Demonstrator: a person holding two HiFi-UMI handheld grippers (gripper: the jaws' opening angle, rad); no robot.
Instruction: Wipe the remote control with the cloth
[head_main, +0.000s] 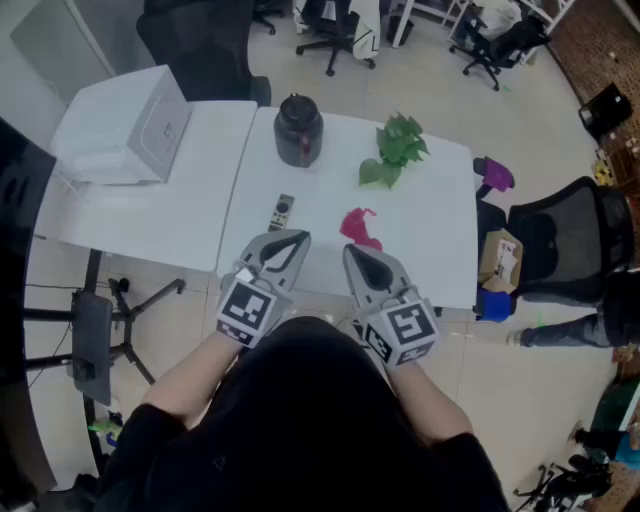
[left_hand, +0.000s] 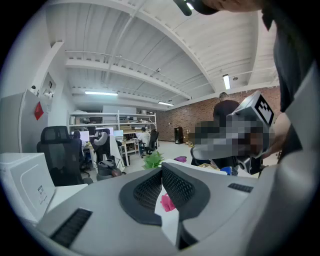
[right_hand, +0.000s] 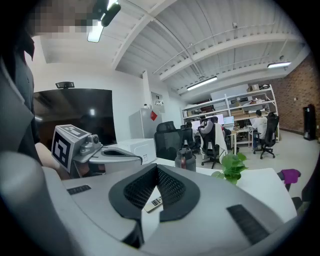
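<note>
On the white table (head_main: 420, 235) a slim grey remote control (head_main: 282, 211) lies near the front edge. A crumpled pink cloth (head_main: 360, 227) rests to its right, apart from it. My left gripper (head_main: 296, 239) hovers just in front of the remote, shut and empty. To its right hangs my right gripper (head_main: 353, 251), just short of the cloth, also shut with nothing held. In the left gripper view the cloth (left_hand: 167, 202) shows below the closed tips (left_hand: 161, 169). The right gripper view shows the remote (right_hand: 155, 202) beneath its closed tips (right_hand: 156, 168).
A black jar (head_main: 298, 128) and a green leafy plant (head_main: 395, 150) stand at the table's far side. A white box (head_main: 125, 125) sits on the adjoining table at the left. A purple object (head_main: 495, 175) and a black chair (head_main: 560, 250) are at the right edge.
</note>
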